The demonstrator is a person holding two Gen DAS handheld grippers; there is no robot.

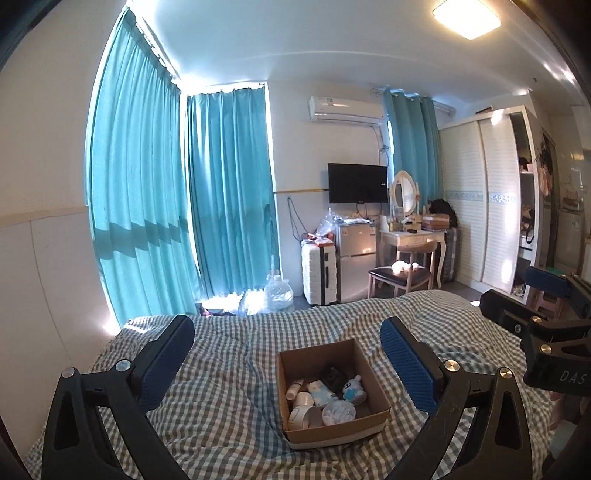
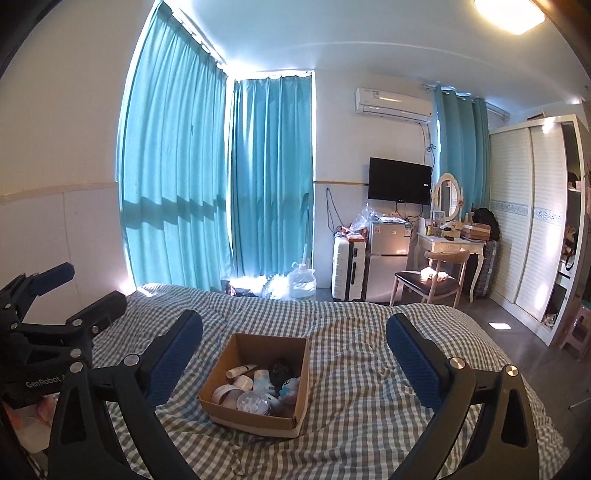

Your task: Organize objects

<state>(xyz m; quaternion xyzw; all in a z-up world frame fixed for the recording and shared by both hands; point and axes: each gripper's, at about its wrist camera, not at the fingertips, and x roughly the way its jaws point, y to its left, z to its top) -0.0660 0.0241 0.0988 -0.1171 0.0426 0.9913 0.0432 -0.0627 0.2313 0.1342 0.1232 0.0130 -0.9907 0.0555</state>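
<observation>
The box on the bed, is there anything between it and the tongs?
No. In both wrist views only checked blanket lies between the cardboard box and the open left tongs and right tongs.

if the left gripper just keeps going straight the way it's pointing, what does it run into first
Probably the cardboard box on the checked bedspread. It sits ahead between the open fingers of the left gripper; depth is unclear, so it might skim over the rim.

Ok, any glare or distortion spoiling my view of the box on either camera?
Left wrist: box evenly lit and sharp; ceiling light blown out; curtains bowed by fisheye. Right wrist: box clear too; sun glares at the bed's far edge.
</observation>
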